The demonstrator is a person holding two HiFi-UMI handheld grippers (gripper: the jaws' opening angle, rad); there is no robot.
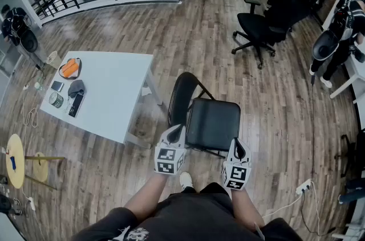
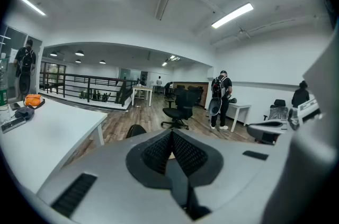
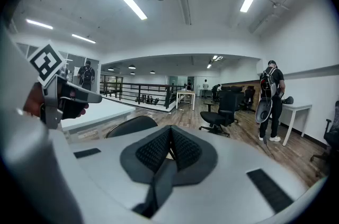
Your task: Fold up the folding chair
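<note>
A black folding chair stands unfolded on the wood floor just in front of me, its seat (image 1: pixel 214 123) flat and its curved backrest (image 1: pixel 181 98) on the left. My left gripper (image 1: pixel 177 130) hovers at the seat's near left corner, shut with nothing in it. My right gripper (image 1: pixel 236 143) is at the near right corner, also shut and empty. Neither visibly touches the chair. In the left gripper view the shut jaws (image 2: pixel 171 135) sit beside the backrest top (image 2: pixel 135 131). The right gripper view shows its shut jaws (image 3: pixel 170 130) and the backrest (image 3: pixel 130 125).
A white table (image 1: pixel 114 106) with a phone, a bowl of orange things and small items stands left of the chair. A black office chair (image 1: pixel 259 29) is behind to the right. A person (image 1: pixel 342 35) stands at a desk far right. A cable (image 1: pixel 285 205) lies by my feet.
</note>
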